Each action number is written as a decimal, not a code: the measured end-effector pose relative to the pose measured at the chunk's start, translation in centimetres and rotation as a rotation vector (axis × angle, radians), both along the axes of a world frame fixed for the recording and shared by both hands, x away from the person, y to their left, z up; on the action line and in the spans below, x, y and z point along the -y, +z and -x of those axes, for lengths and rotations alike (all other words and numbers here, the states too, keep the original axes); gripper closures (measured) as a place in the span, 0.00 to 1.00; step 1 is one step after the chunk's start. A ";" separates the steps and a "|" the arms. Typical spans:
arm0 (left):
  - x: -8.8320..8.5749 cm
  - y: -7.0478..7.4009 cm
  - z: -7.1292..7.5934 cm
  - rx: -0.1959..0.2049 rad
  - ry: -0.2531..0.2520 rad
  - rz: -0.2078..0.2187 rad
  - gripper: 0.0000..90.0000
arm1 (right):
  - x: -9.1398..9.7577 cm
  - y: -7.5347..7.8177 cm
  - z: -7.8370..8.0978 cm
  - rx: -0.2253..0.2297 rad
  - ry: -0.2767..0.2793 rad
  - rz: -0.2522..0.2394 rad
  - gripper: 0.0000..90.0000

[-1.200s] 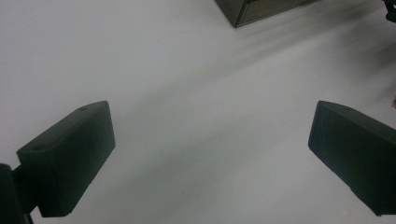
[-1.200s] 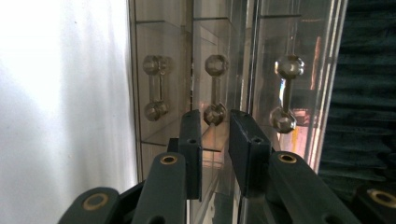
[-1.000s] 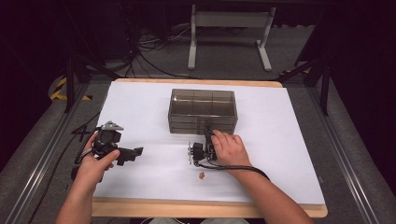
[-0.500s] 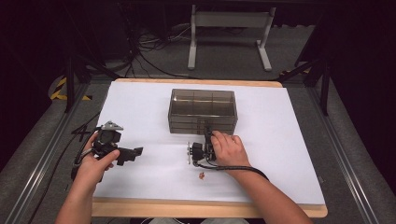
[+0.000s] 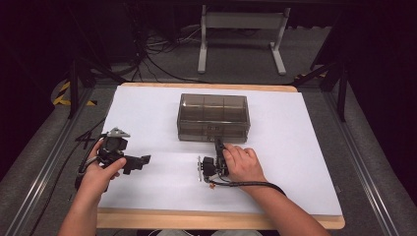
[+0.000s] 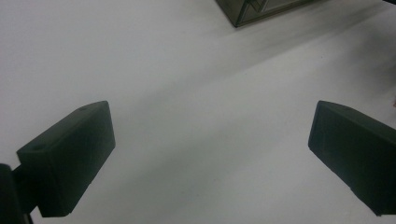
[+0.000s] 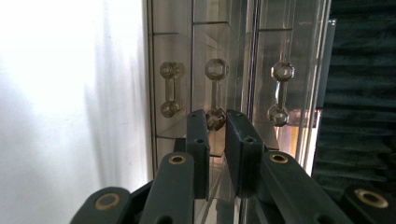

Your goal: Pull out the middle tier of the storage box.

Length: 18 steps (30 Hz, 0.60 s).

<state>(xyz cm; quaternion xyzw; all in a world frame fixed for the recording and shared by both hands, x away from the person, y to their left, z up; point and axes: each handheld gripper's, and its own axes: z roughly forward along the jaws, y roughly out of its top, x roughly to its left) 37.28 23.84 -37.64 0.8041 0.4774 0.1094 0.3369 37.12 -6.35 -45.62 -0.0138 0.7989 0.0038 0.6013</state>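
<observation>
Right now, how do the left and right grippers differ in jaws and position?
The left gripper has its jaws spread wide with nothing between them, over bare white table; the right gripper has its jaws closed on the middle handle of the smoky clear drawer box. The left gripper sits well away from the box, at the table's left; the right is against its front. Both are hand-held and have black jaws.

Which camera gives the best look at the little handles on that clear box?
The right gripper view: three handles stand close up, the right gripper closed around the middle one. The high view shows the drawer box small, handles barely visible; the left gripper view catches one corner.
</observation>
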 end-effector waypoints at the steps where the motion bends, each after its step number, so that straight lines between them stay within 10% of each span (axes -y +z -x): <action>1: 0.0 0.0 0.0 0.001 0.000 0.000 0.01 | 0.0 0.0 0.1 0.000 0.004 -0.002 0.89; 18: -0.1 0.0 0.0 -0.003 0.003 0.003 0.01 | 0.2 0.1 0.7 -0.011 0.023 -0.002 0.85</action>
